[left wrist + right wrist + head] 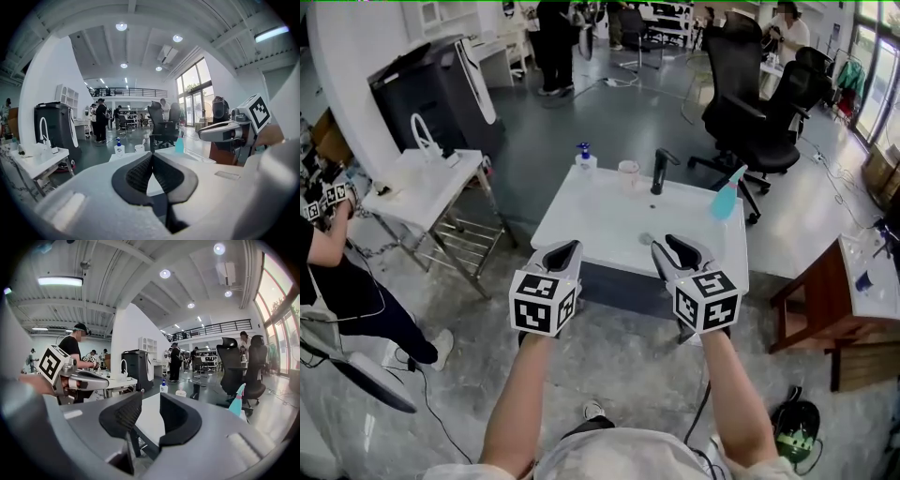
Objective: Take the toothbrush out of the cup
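Left gripper (152, 157): jaws pressed together, nothing between them.
Right gripper (151, 398): jaws partly apart, gap empty.
Cup (628, 172): well ahead of both jaws, on the white counter (591, 225).

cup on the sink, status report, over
Left gripper shut, empty. Right gripper open, empty. Cup at sink far edge, untouched. Faucet beside it, nothing between.

Bright, even light fills the hall – daylight from the tall windows (193, 93), plus round ceiling lamps (164, 273) and a strip light (60, 281) overhead. The white countertop (600, 225) glares slightly, and the shadows below it are soft. Both gripper views bow hard toward dark, round edges; the left gripper (152, 159) and right gripper (151, 404) loom soft-focused near the lens.
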The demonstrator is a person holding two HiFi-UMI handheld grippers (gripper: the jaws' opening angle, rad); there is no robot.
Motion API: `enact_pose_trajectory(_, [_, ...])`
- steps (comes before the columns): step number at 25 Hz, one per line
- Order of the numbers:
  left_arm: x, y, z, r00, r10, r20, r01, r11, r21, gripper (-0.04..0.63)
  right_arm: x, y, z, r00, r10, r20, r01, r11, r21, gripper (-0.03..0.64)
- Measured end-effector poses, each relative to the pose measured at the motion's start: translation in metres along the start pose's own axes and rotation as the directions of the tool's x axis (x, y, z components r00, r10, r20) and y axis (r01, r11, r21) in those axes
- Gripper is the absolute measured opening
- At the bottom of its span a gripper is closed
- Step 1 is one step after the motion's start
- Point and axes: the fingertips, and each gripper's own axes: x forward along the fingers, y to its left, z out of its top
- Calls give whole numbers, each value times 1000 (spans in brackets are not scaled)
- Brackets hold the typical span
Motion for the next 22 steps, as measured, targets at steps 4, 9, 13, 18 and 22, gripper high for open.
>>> enact_pose_trajectory(4, [9, 18, 0, 999, -35, 0, 35, 999, 5, 2, 18, 3, 6, 999, -37, 1, 37, 999, 5, 133])
enact_pose_trajectory(9, [13, 39, -1, 998, -63, 1, 63, 998, 6, 2, 36, 13, 12, 998, -65, -2, 65, 998, 5, 150])
enact_pose_trajectory(13, [16, 52, -1, 997, -70, 7, 70, 998, -3, 2, 47, 19, 14, 997, -74, -6, 74, 997, -1, 164])
enact_pose_trajectory(18, [21, 59, -3, 997, -82, 4, 82, 997, 0, 2, 57, 18, 16, 996, -85, 1, 85, 996, 4, 183])
enact_pose_trajectory(22, [30, 67, -4, 997, -79, -1, 79, 997, 10, 2, 69, 16, 14, 997, -79, 6, 79, 997, 14, 183])
